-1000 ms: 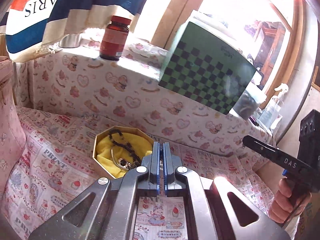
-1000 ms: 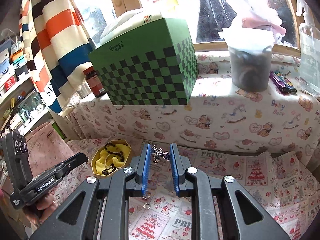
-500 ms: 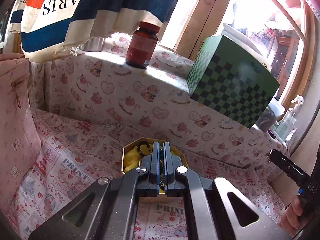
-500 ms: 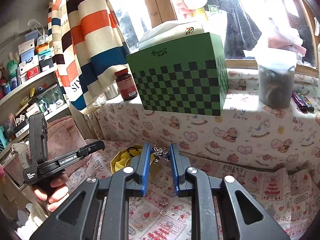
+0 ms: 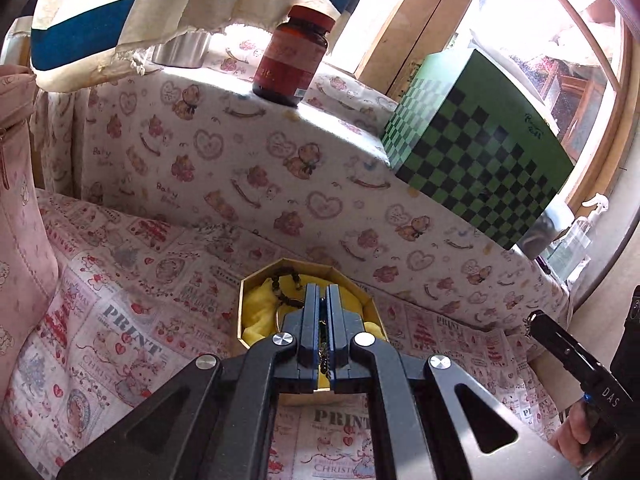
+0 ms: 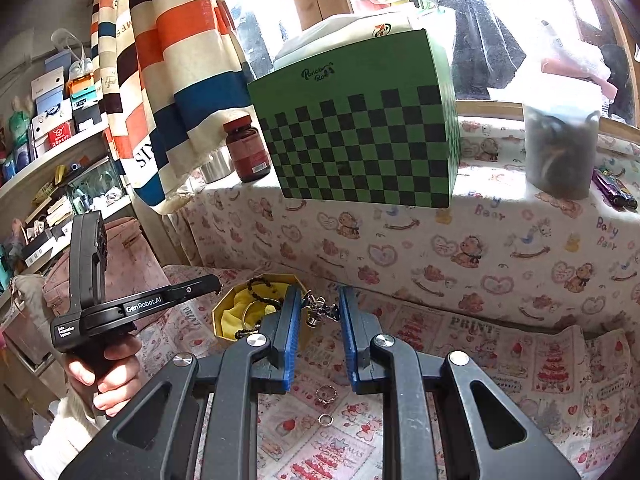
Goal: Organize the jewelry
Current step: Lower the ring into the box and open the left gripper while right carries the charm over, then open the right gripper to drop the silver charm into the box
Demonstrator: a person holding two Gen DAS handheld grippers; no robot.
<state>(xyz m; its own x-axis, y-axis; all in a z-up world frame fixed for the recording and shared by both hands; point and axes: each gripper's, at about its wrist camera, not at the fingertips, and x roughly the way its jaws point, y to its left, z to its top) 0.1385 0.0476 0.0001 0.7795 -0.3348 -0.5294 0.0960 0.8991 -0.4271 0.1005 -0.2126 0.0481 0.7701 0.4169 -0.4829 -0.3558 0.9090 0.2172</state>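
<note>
Since a second ago my left tongs [image 5: 322, 300] have swung over the box [image 5: 256, 280], which sat off to their left before; the right tongs [image 6: 319, 312] have kept their gap and their catch.

My left tongs are pressed nearly together over the box, with a dark chain [image 5: 323, 354] showing in the slit between them; I cannot tell whether they grip it. My right tongs stand apart, and one silver chain [image 6: 318, 307] with small charms hangs strung between the blue pads [image 6: 291, 336], just right of the box.

I count one eight-sided gold box with a yellow lining [image 6: 240, 308], one dark bead string [image 6: 264, 286] draped over its far rim, and one thin hoop [image 6: 256, 308] inside. Two rings lie on the cloth below my right tongs: a crown-shaped one [image 6: 326, 394] and a plain one [image 6: 326, 419], near each other but apart.

Everything rests on a cloth [image 6: 500, 344] printed with cakes, strawberries and "PRINT". Behind it rises a ledge [image 6: 440, 240] draped in bear-and-heart fabric. On the ledge stand one green checked carton [image 6: 360, 152], one brown bottle [image 6: 246, 150], one steel cup [image 5: 182, 50] and one tub [image 6: 560, 148]. A striped towel [image 6: 172, 60] hangs at the left before a bright window [image 5: 520, 20], and crowded shelves [image 6: 52, 120] fill the far left.
</note>
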